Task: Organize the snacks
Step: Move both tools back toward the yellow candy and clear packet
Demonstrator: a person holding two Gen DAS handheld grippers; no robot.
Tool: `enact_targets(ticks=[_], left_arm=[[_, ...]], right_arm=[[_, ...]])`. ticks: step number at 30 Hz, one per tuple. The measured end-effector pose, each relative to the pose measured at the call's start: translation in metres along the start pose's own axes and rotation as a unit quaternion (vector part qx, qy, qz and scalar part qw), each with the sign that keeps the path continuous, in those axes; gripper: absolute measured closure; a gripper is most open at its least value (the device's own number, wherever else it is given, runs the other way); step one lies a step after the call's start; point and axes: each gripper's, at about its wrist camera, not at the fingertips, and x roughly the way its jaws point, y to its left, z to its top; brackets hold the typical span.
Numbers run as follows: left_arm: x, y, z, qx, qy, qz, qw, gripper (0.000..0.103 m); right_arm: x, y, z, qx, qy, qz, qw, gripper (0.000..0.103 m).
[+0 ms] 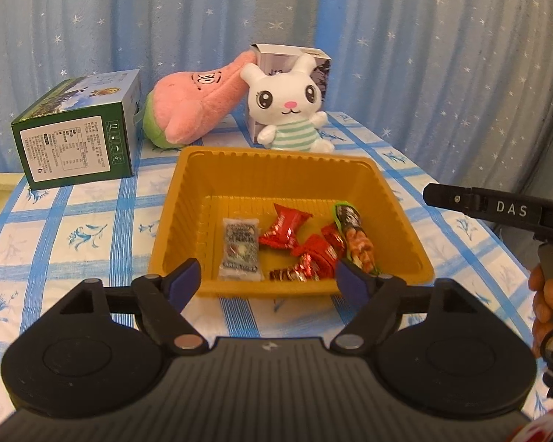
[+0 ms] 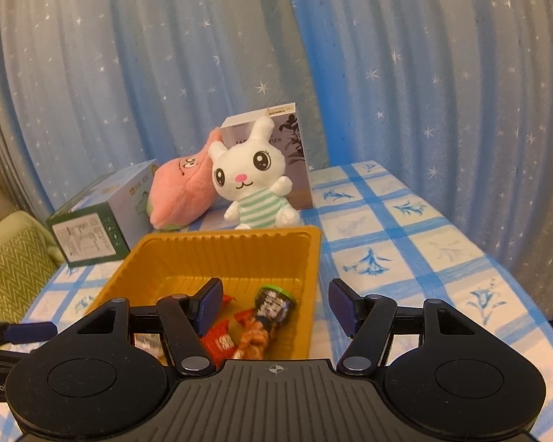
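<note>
A yellow plastic tray [image 1: 269, 169] sits on the checked tablecloth and holds several snacks: a grey-white packet [image 1: 239, 248], red wrapped candies [image 1: 285, 228] and a long green-ended snack pack [image 1: 355, 237]. My left gripper [image 1: 271, 285] is open and empty, just in front of the tray's near rim. My right gripper [image 2: 273, 307] is open and empty, above the tray's [image 2: 217, 246] near right corner; the long snack pack [image 2: 271, 313] and a red candy [image 2: 221, 340] lie below it. The right gripper also shows in the left wrist view [image 1: 497, 208].
Behind the tray stand a white bunny plush [image 1: 289, 107], a pink plush [image 1: 195, 107], a green box [image 1: 79, 136] at the left and a grey box [image 1: 295, 57]. A blue starry curtain hangs behind the table. A green cushion [image 2: 11, 269] lies off the table's left.
</note>
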Motion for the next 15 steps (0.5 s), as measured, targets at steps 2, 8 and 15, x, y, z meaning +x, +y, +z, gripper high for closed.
enact_targets(ticks=[2,8,15], left_arm=[[-0.008,-0.003,-0.006,0.004,-0.002,-0.002,1.0,0.017],[-0.029,-0.012,-0.028,0.023,0.003,-0.01,0.9997,0.012],[-0.045,-0.022,-0.06,0.051,0.021,-0.023,0.9982,0.012]], right_arm=[[-0.01,-0.001,-0.005,-0.007,0.001,0.003,1.0,0.039],[-0.038,-0.005,-0.026,-0.037,0.01,0.008,0.999,0.039],[-0.059,-0.013,-0.058,-0.094,0.041,0.027,0.994,0.039]])
